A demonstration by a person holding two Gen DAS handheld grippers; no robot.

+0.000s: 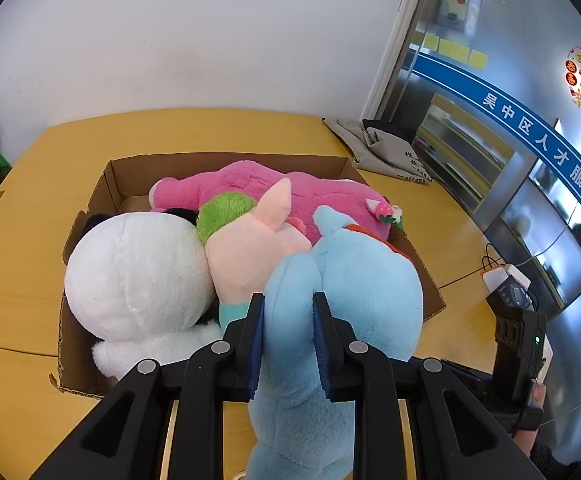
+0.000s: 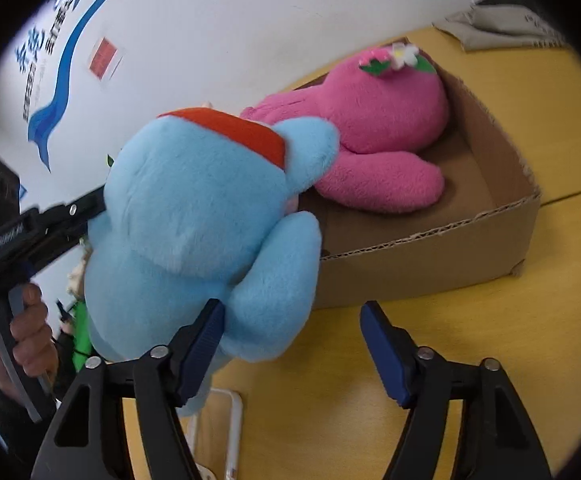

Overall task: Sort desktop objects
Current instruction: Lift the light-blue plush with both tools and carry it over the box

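My left gripper (image 1: 289,312) is shut on a limb of a light blue plush toy (image 1: 366,280) and holds it over the near edge of an open cardboard box (image 1: 226,162). The box holds a pink plush (image 1: 290,188), a white plush (image 1: 134,276) and a peach plush (image 1: 250,248) with a green part. In the right wrist view the blue plush (image 2: 194,220) hangs in front of the box (image 2: 430,264), and the pink plush (image 2: 386,128) lies inside. My right gripper (image 2: 294,328) is open, its left pad beside the blue plush.
The box stands on a yellow wooden table (image 1: 22,280). A grey folded cloth bag (image 1: 382,148) lies at the table's far right corner. A white device with cables (image 1: 506,276) lies at the right edge. A white flat object (image 2: 226,428) lies on the table below my right gripper.
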